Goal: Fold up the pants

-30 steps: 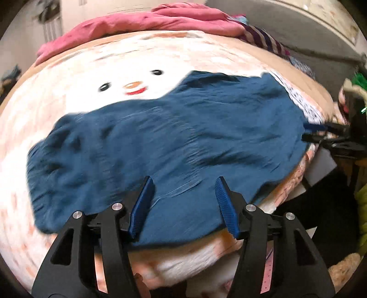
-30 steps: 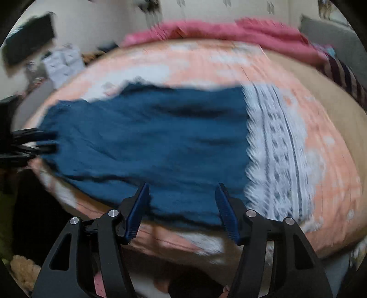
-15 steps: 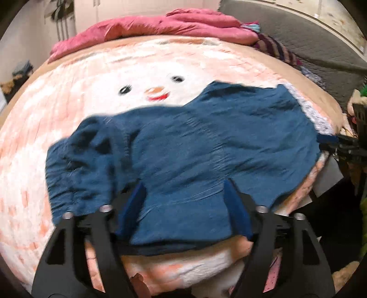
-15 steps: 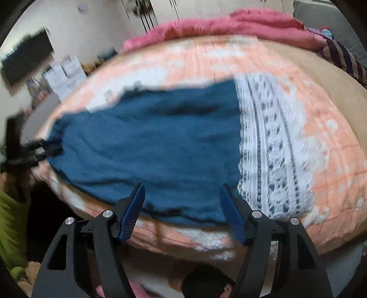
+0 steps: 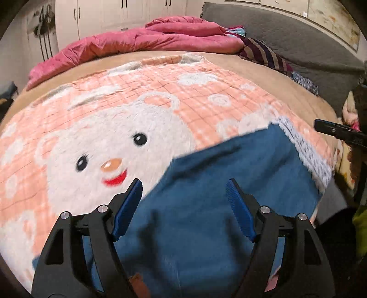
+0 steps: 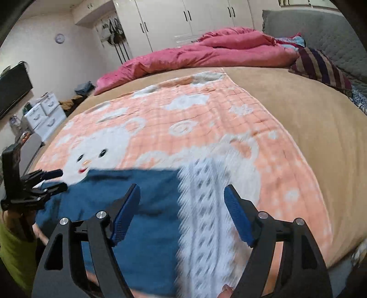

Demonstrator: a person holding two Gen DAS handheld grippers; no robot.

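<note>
— Looking through the left wrist view, what do you make out?

— Blue pants (image 5: 206,217) spread flat on a peach blanket (image 5: 137,96) with a white bear face printed on it; the pants fill the lower middle and right of the frame. The left gripper (image 5: 183,204) hangs over them with its blue pads well apart and nothing pinched between them: released, jaws wide.

— And the right one?

— In the right wrist view the right gripper (image 6: 181,206) sits at the bottom centre, jaws opening, with only cloth lying underneath and no fold caught by the pads. Below it the pants (image 6: 137,206) meet a band of white lace trim (image 6: 206,217) (the lace is smeared by motion blur, so its pattern is hard to read).

— Can each camera see the other gripper?

— Yes. The left gripper (image 6: 45,181) shows at the left edge of the right view, near the pants' edge there; whether it touches the cloth I cannot tell. The right gripper's fingers (image 5: 332,130) poke in at the right edge of the left view, just above the lace.

— Anything else on the bed?

— A pink duvet (image 5: 137,43) bunched along the top, and a striped pillow (image 6: 321,66) at the upper right, with white wardrobes (image 6: 183,20) behind.
</note>
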